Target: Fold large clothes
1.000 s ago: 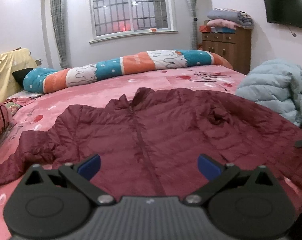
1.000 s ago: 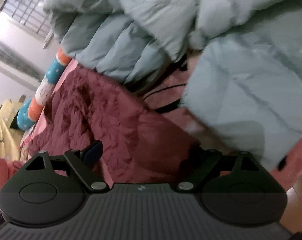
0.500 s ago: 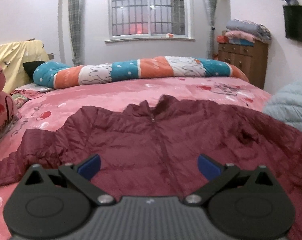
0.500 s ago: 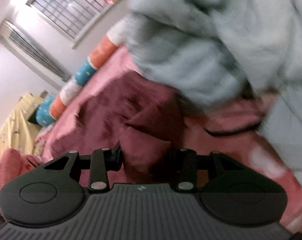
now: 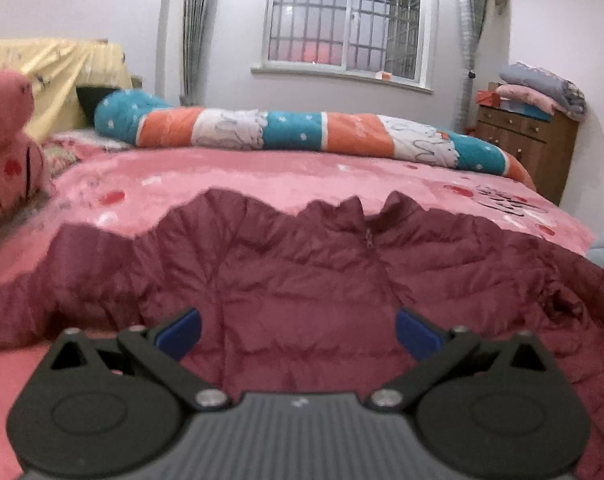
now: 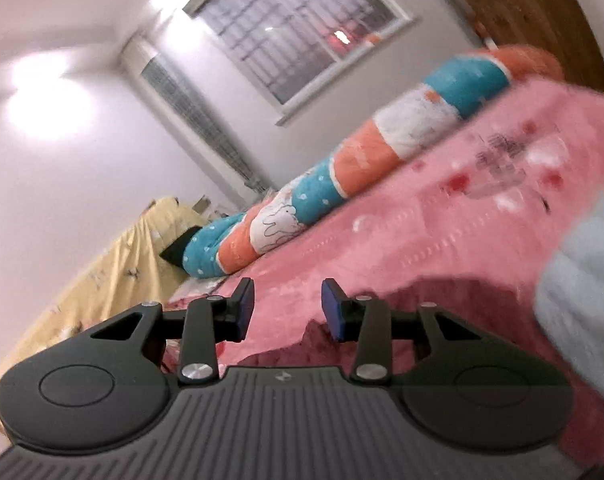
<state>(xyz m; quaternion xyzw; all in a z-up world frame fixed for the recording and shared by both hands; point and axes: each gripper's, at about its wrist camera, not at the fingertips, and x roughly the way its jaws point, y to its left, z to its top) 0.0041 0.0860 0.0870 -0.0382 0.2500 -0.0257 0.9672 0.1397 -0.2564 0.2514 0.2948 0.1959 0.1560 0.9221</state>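
A dark red puffer jacket [image 5: 302, 276] lies spread flat, front up, on the pink bed [image 5: 261, 176], collar toward the far side, sleeves out to both sides. My left gripper [image 5: 297, 330] is open and empty, low over the jacket's lower front. My right gripper [image 6: 287, 306] is tilted, with its jaws part open and nothing between them. A bit of the red jacket [image 6: 297, 340] shows just below its fingers; the rest is hidden by the gripper body.
A long striped bolster [image 5: 302, 132] lies across the far side of the bed. A light blue quilted garment [image 6: 582, 272] is at the right edge. A pink plush [image 5: 5, 144] is at left. A wooden dresser [image 5: 530, 148] stands by the right wall.
My right gripper let go of the jacket fold it held, opened part way and swung up. My left gripper moved left and lower over the jacket.
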